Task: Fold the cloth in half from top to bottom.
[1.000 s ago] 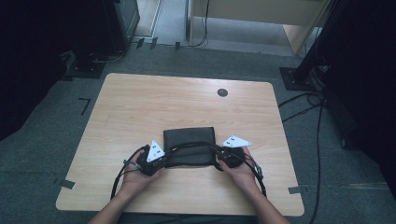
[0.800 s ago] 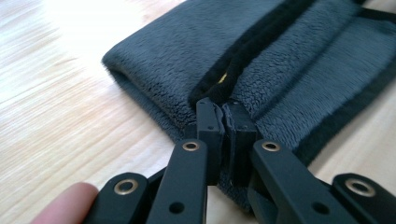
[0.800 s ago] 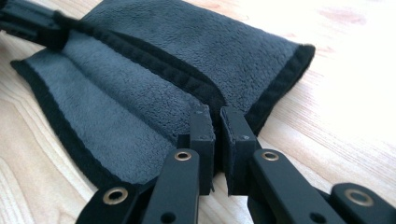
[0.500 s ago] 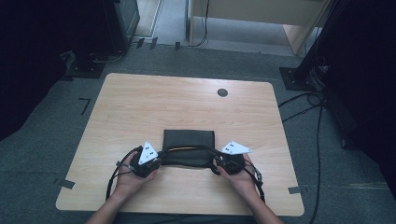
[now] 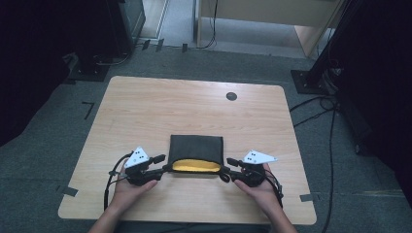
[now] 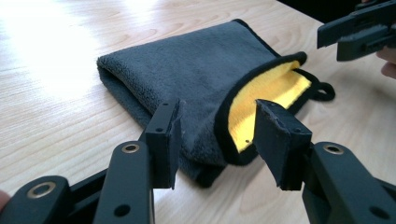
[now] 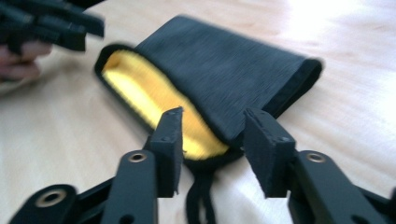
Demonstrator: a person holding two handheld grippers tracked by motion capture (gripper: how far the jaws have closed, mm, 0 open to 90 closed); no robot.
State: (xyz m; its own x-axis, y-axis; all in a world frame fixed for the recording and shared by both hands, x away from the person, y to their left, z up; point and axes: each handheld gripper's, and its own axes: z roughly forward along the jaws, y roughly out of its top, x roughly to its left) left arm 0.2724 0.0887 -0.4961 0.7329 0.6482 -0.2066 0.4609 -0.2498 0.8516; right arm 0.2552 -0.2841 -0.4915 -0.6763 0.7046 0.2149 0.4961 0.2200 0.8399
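A dark grey pouch (image 5: 197, 145) with a yellow lining (image 5: 197, 166) lies flat on the wooden table (image 5: 160, 107), its mouth facing the person. My left gripper (image 5: 163, 164) sits at the mouth's left end and my right gripper (image 5: 228, 168) at its right end. Both pairs of jaws have just been opening. In the left gripper view the pouch's corner (image 6: 210, 154) lies between the left gripper (image 6: 217, 140) jaws, untouched by the pads. In the right gripper view the right gripper (image 7: 217, 149) straddles the other corner and a black cord (image 7: 201, 196), also without contact.
A small black round grommet (image 5: 231, 96) sits near the table's far edge. Cables (image 5: 316, 104) run over the grey floor to the right, beside a black stand foot (image 5: 311, 80). Another black stand base (image 5: 90, 73) is at the far left.
Both grippers were shut on the pouch's mouth ends; now their jaws stand apart and the hands have drawn slightly outward. The yellow lining now shows at the mouth.
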